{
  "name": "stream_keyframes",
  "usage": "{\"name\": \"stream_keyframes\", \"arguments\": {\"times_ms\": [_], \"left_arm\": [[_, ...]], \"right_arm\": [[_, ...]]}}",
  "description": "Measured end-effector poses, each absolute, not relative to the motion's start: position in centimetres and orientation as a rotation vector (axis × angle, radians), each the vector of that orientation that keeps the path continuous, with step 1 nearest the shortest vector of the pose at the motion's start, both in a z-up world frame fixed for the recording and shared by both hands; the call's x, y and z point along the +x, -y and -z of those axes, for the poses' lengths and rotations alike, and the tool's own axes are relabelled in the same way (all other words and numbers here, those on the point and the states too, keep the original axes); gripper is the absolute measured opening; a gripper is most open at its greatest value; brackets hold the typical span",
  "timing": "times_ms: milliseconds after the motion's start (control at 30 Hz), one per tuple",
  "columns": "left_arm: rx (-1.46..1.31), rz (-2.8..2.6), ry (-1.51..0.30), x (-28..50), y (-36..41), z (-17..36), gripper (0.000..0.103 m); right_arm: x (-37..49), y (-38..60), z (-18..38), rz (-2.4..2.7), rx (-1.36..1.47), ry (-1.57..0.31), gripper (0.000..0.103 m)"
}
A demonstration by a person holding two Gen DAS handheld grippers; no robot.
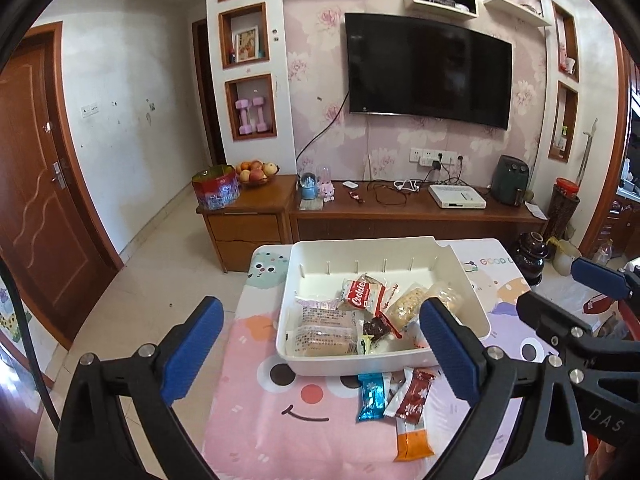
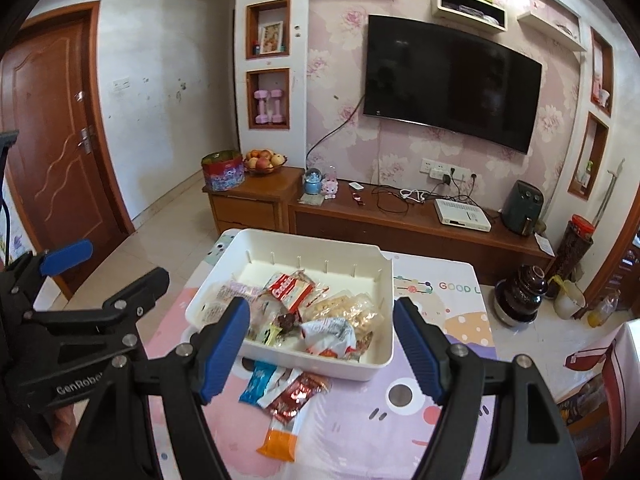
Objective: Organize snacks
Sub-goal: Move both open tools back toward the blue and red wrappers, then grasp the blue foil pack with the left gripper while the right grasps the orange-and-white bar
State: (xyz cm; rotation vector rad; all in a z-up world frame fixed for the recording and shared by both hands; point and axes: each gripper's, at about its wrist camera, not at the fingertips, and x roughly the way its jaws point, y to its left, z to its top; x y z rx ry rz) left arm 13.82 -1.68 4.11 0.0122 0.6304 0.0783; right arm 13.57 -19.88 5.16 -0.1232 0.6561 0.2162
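While both tools hang above the table with its pink cartoon-printed cloth (image 1: 256, 412), the left gripper (image 1: 320, 356), black-framed with blue ribbed pads, stands spread wide and grasps nothing; only air lies between its fingers. Ahead of it and partly framed by its pads sits the white rectangular plastic bin (image 1: 304, 364), which holds wrapped snacks: a red-and-white cookie packet (image 1: 362, 292), a clear-wrapped pale cake (image 1: 326, 330) and a bag of beige puffed pieces (image 1: 408, 302) among them. Just below the bin's near wall, on the cloth and closer to the left gripper's right pad, lie a shiny blue wrapper (image 1: 371, 396), a dark red wrapper (image 1: 415, 398) and an orange-and-white sachet (image 1: 412, 442), overlapping one another. The right gripper (image 2: 322, 354), of the same make, is also released, its jaws parted around empty space, touching nothing. From its own view the same bin (image 2: 320, 366) lies straight ahead between the pads, and the three loose wrappers rest below it, nearer the left pad (image 2: 224, 344). Each gripper shows at the edge of the other's view, apart from the bin.
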Motion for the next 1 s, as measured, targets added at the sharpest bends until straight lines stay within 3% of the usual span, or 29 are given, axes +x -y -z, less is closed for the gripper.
{"name": "stream_keyframes", "arguments": {"times_ms": [233,667,1000], "left_arm": [[-0.001,-0.093,-0.623,10.8,0.8,-1.9,0.100],[-0.059,-0.094,-0.878,12.6,0.0,10.0,0.100],[-0.044,-0.080,-0.961,15.2,1.0,13.8,0.100]], "right_arm": [[11.4,19.6,-2.5,-0.266,-0.125,-0.696,0.075],[12.9,18.8,11.2,-0.272,-0.085,-0.988,0.075],[14.9,17.3,19.2,-0.252,-0.090,-1.109,0.070]]}}
